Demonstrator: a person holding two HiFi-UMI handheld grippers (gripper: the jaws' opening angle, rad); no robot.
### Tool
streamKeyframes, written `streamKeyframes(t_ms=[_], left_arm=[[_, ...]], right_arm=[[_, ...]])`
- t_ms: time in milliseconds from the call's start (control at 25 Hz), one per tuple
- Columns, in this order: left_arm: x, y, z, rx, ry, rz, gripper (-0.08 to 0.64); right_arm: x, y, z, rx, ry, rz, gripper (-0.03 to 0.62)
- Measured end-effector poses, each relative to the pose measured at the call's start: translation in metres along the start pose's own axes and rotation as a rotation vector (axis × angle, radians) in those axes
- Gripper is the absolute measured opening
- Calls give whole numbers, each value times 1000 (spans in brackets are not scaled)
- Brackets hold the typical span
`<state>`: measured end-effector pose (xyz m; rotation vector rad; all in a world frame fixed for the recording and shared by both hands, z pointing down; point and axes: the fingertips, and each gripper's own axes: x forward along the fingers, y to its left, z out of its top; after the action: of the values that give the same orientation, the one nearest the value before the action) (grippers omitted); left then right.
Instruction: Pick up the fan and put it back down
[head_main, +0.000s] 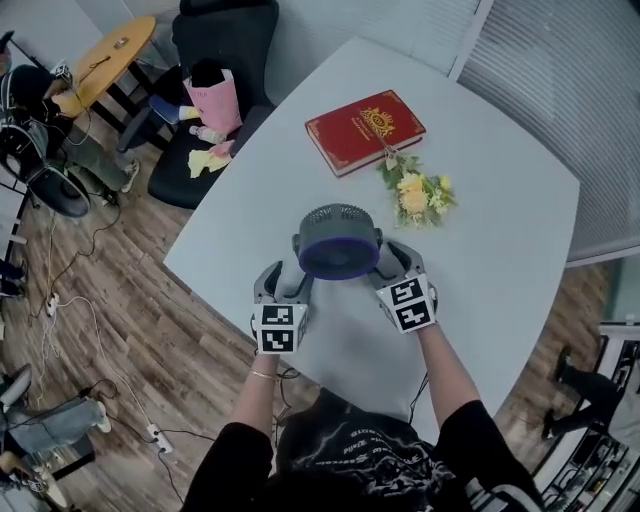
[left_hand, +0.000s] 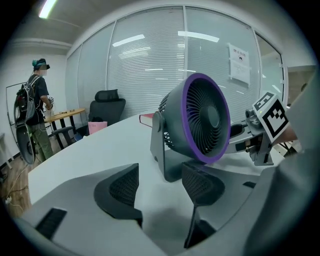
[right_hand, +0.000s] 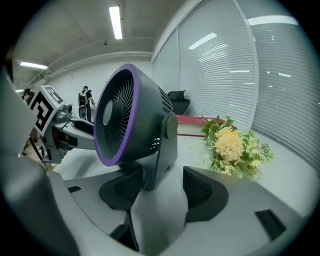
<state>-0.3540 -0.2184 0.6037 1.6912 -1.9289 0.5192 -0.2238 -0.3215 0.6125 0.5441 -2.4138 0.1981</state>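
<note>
Logged small dark grey plastic desk fan with purple front ring (head_main: 338, 243) standing upright on the rounded white table (head_main: 500, 230), toward the near side, well clear of the red hardback book with gold ornament (head_main: 364, 130) and the bunch of yellow flowers (head_main: 417, 193) behind it. Found left gripper (head_main: 284, 280) spread wide, pinching nothing, with the fan base just past its inner jaw. Found right gripper (head_main: 397, 265) likewise spread, with the fan's flat upright bracket between the jaws, close to one pad but not squeezed by both; cannot tell whether touching. Judged fan light, rigid and hard-shelled, probably a little top-heavy with the round head on its pivot; smooth plastic likely slippery against the pads. Would avoid the thin grille ribs and the purple ring as flexible and breakable. Would take hold low on the stand, one gripper to each side arm, squeezing across the flat of the bracket, then lift level to prevent any swing of the head. Judged pick-up not yet begun.
</note>
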Motion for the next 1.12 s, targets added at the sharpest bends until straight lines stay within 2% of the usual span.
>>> streamKeyframes(t_ms=[320, 400, 480, 760, 880, 1000, 1120], left_arm=[[28, 4, 0, 54, 1, -8, 288], [34, 6, 6, 53, -17, -13, 280], [39, 9, 7, 57, -28, -19, 242], [55, 4, 10, 60, -34, -71, 241], [60, 4, 9, 87, -25, -55, 241], [59, 4, 11, 101, -39, -38, 196], [58, 1, 12, 103, -45, -43, 163]], right_arm=[[18, -3, 0, 24, -35, 22, 253], [21, -5, 3, 20, -45, 37, 244], [24, -6, 4, 24, -58, 49, 238], [32, -10, 2, 62, -77, 50, 233], [33, -7, 1, 23, -68, 49, 215], [34, -9, 3, 4, -76, 11, 195], [36, -5, 10, -6, -107, 17, 184]])
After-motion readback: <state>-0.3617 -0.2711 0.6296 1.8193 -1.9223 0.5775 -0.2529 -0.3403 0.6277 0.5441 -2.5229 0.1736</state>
